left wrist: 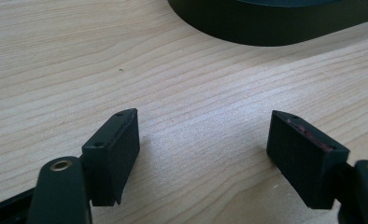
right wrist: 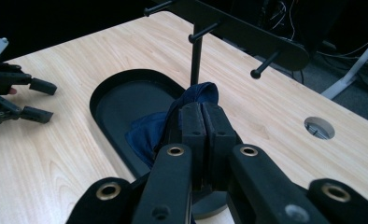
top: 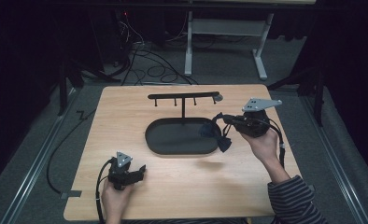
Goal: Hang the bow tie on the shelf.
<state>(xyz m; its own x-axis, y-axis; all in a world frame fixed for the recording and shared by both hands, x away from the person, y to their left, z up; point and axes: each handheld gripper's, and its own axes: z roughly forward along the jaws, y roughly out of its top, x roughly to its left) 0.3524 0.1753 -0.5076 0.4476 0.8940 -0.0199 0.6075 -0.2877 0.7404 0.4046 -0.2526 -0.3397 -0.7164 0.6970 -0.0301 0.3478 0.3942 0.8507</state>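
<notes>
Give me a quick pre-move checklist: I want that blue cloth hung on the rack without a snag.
1. Right gripper shut on the blue cloth: ok, fingers closed with cloth between them.
2. Cloth off the table: ok, it hangs over the right end of the black tray.
3. Rack pegs bare: ok in the right gripper view.
4. Left gripper out of the way: ok, open and low over the wooden table near its front edge.
5. Depth of grip on the cloth: cannot tell.
</notes>
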